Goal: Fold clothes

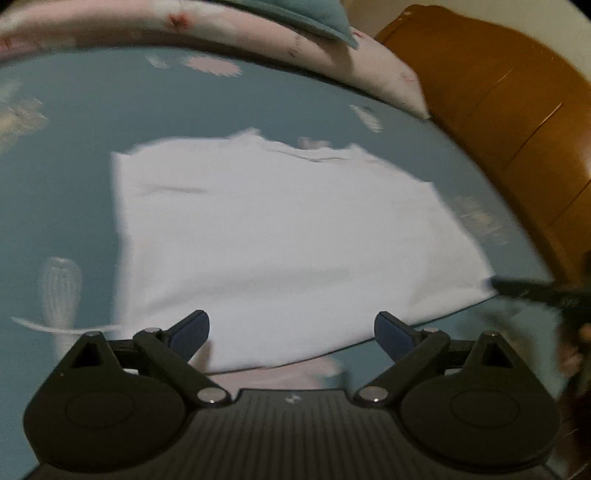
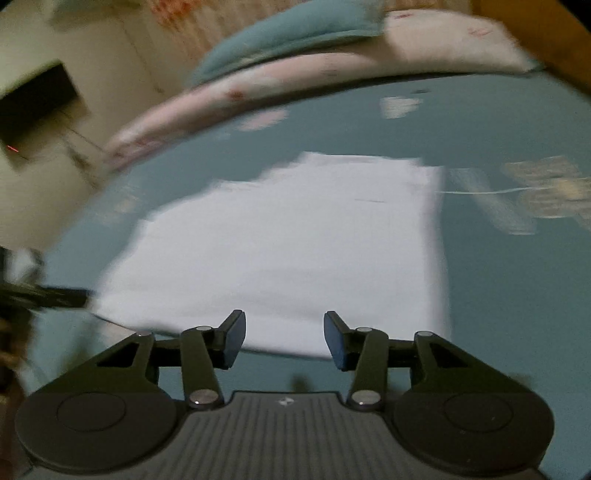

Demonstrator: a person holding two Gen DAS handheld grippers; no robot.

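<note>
Both tongs are nearest, one in each view. Left tongs (image 1: 291, 332) stand wide open with nothing between the blue pads. Right tongs (image 2: 284, 338) stand open too, not quite as wide, and they hold nothing.

Just past them lies the white cloth (image 1: 280, 236), a piece of clothing, flat on the blue bed sheet (image 1: 66, 155). It makes a neat box shape with straight sides. Its near edge sits right in front of both tongs. At its far edge there is a small wavy line, maybe a collar, but the blur makes it hard to tell. Past the cloth lie a pink pillow (image 1: 373, 70) and a blue pillow (image 2: 295, 29). A brown headboard (image 1: 498, 110) stands at the far right.

Is the cloth spread out and waiting for a fold, or is it folded and done? Its tidy shape fits both.

What could go wrong? Both pictures are smeared, so the tongs seem to be moving fast. A fast pad could bump the near edge and push the cloth into wrinkles. If the tongs pinch, they could grab the sheet along with the cloth, since the cloth lies so flat. If just one side lifts, the cloth would go crooked.
</note>
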